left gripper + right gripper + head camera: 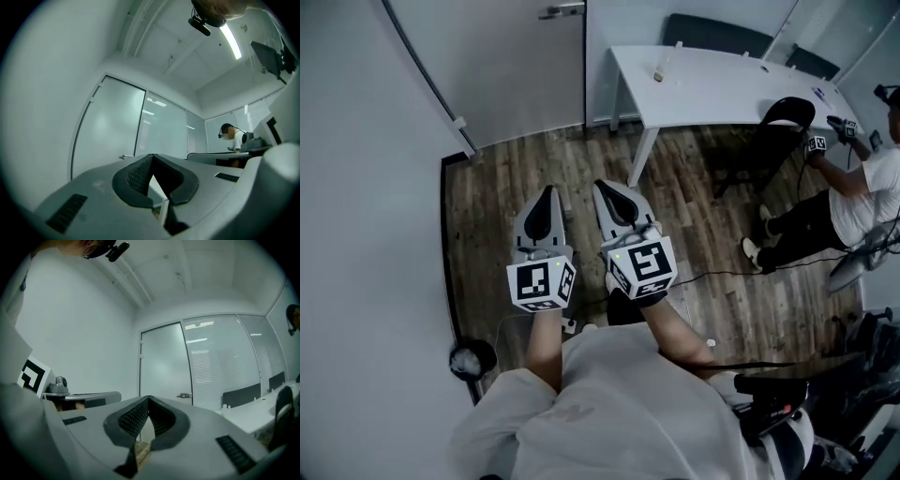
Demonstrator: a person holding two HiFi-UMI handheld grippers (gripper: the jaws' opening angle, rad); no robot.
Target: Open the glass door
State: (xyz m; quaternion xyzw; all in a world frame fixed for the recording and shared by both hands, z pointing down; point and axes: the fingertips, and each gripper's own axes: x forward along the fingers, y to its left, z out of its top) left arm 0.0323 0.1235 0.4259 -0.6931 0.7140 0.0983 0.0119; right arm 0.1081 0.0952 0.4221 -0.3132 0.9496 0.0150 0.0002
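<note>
Jaws pressed together, empty, on left gripper [547, 195] and right gripper [607, 190]; one glass door [506, 66], one handle [561, 11].

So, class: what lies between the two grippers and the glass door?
Only bare wood floor, as the head view shows. The left gripper and right gripper, both shut and empty, point toward the glass door.
</note>
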